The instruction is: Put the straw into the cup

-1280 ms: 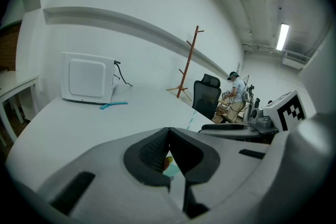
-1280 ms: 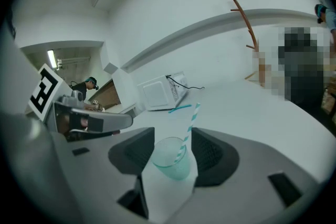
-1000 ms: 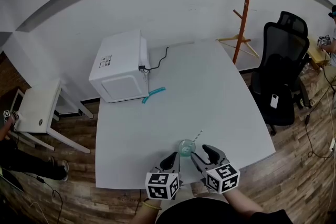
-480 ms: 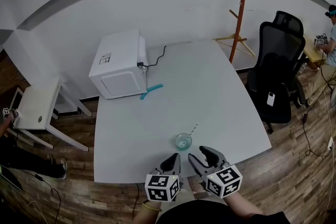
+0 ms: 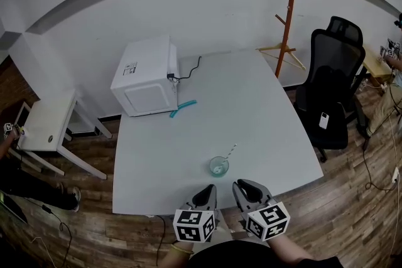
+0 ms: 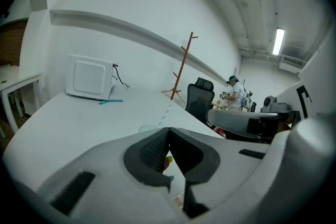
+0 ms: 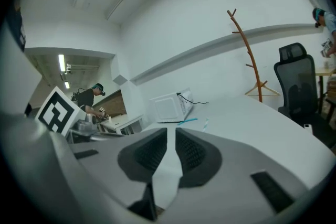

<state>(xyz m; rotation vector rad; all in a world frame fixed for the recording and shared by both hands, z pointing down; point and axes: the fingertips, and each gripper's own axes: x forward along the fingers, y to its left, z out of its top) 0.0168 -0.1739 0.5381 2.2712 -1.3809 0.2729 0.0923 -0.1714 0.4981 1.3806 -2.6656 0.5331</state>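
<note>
The white table (image 5: pixel 251 110) fills the middle of the head view, with a white box-shaped appliance (image 5: pixel 147 75) at its upper left corner. At the bottom centre, by the table's near edge, my left gripper (image 5: pixel 210 190) has its jaws pressed together on nothing, and my right gripper (image 5: pixel 242 185) beside it is closing, with a narrow gap between its pads and nothing in it. Just above them, well apart from both, the clear cup (image 5: pixel 219 167) stands on the table with the straw (image 5: pixel 231 152) in it, leaning to the upper right.
</note>
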